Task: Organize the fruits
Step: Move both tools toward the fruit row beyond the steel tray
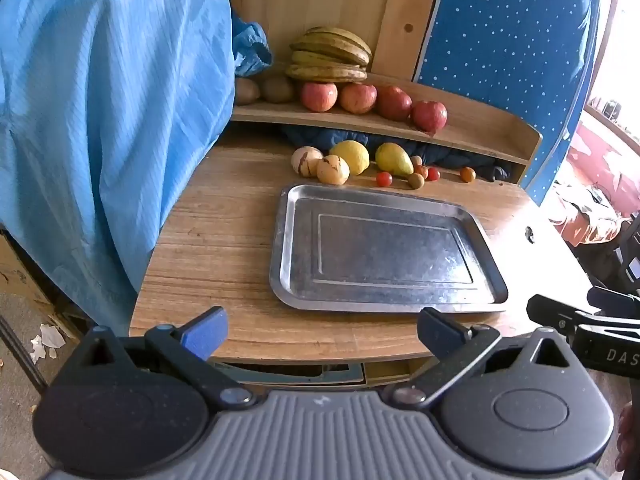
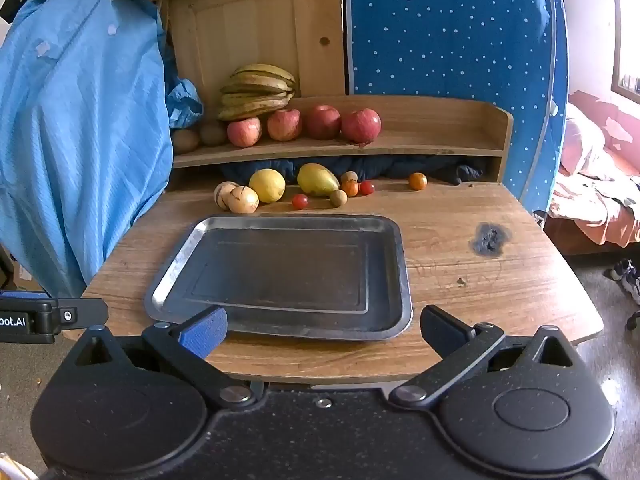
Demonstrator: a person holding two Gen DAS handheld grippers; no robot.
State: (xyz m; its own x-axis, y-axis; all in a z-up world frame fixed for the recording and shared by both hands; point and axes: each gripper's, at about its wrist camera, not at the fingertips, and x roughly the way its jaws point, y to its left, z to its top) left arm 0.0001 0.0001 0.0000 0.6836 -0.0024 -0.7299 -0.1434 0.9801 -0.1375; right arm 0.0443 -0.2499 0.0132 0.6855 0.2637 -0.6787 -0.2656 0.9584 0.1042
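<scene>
An empty metal tray (image 1: 384,204) (image 2: 280,222) lies on the wooden table. Behind it sit two pale striped melons (image 1: 332,169) (image 2: 242,199), a lemon (image 1: 352,156) (image 2: 267,185), a yellow-green pear (image 1: 394,159) (image 2: 317,179), cherry tomatoes (image 1: 384,179) (image 2: 299,201) and small orange fruits (image 2: 417,181). On the shelf are several apples (image 1: 358,98) (image 2: 322,121), bananas (image 1: 332,56) (image 2: 258,90) and kiwis (image 1: 278,89). My left gripper (image 1: 322,330) and right gripper (image 2: 324,326) are both open and empty at the table's front edge.
A blue garment (image 1: 100,120) (image 2: 76,128) hangs at the table's left. A blue dotted panel (image 2: 448,28) stands behind the shelf. The table has a dark burn mark (image 2: 489,240) at right. A bed (image 2: 600,184) is at far right.
</scene>
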